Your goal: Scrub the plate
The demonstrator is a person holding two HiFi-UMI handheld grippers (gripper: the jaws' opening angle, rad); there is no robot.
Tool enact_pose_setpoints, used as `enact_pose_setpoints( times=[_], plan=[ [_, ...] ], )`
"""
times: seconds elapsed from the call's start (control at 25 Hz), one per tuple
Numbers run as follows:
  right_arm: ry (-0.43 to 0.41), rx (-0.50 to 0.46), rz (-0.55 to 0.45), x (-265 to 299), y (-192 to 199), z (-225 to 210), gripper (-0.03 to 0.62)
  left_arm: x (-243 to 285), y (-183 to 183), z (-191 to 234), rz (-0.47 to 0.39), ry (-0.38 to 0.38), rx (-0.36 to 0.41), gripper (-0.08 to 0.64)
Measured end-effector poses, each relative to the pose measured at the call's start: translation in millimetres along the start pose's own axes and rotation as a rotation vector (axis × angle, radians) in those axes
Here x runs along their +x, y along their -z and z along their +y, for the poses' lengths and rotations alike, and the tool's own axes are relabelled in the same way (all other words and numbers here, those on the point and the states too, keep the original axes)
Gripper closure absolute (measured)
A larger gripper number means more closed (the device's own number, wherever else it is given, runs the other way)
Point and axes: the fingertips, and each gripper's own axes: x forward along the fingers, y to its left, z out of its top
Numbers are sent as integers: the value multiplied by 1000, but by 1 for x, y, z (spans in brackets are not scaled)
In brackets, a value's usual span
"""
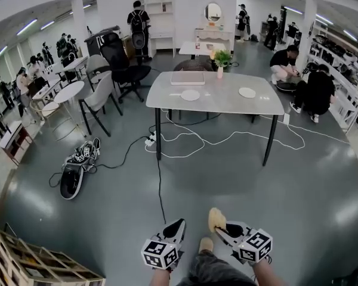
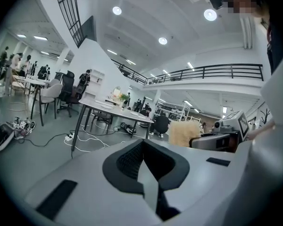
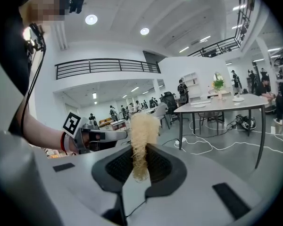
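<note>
Two white plates lie on a grey table several steps ahead of me. My right gripper is low, near my legs, shut on a fluffy yellow scrubber. In the right gripper view the scrubber sticks up from between the closed jaws of that gripper. My left gripper hangs beside it, shut with nothing in it. The left gripper view shows its jaws pressed together, with the scrubber off to the right.
A flat tray and a potted plant also sit on the table. White cables and a power strip trail under it. A bag lies on the floor at left, chairs stand beyond. People crouch at right.
</note>
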Motion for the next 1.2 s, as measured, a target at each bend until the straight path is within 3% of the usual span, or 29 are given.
enact_pose_setpoints(
  times=[0.56, 0.84, 1.08, 1.2],
  plan=[
    [-54, 9, -9, 67, -74, -130, 531, 135, -83, 53, -4, -32, 18, 546],
    [-60, 36, -16, 90, -84, -173, 531, 175, -93, 65, 9, -29, 41, 546],
    [-79, 49, -5, 115, -94, -194, 531, 198, -101, 97, 22, -65, -2, 546],
    [-66, 55, 6, 129, -97, -213, 531, 225, -107, 110, 40, -36, 1, 546]
  ],
)
